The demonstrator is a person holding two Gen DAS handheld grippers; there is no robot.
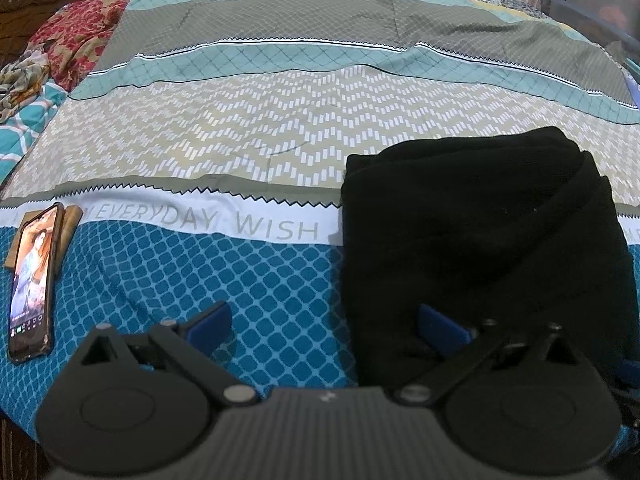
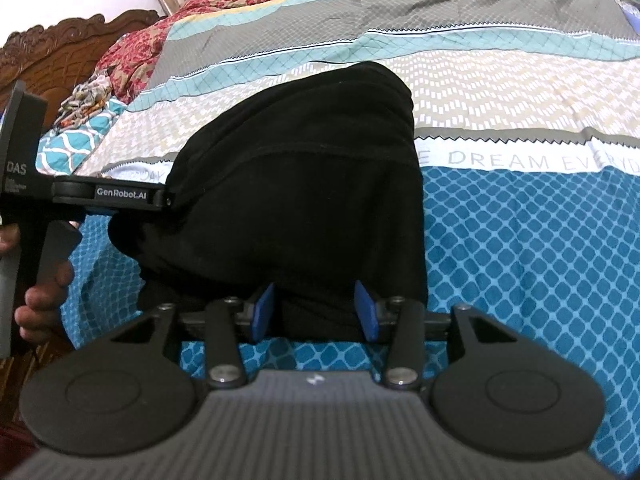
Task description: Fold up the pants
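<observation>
Folded black pants [image 1: 480, 232] on the patterned bedsheet [image 1: 280, 140].
My left gripper [image 1: 324, 320] stands wide open at their 9 o'clock edge; my right gripper [image 2: 316, 308], half open, straddles the 6 o'clock edge without pressing.

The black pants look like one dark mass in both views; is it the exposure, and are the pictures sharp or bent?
Left wrist view: the black pants are underexposed, folds barely visible; bedsheet stripes curve from fisheye distortion; the phone screen glows. Right wrist view: the same dark mass, soft focus on the near right gripper.
</observation>
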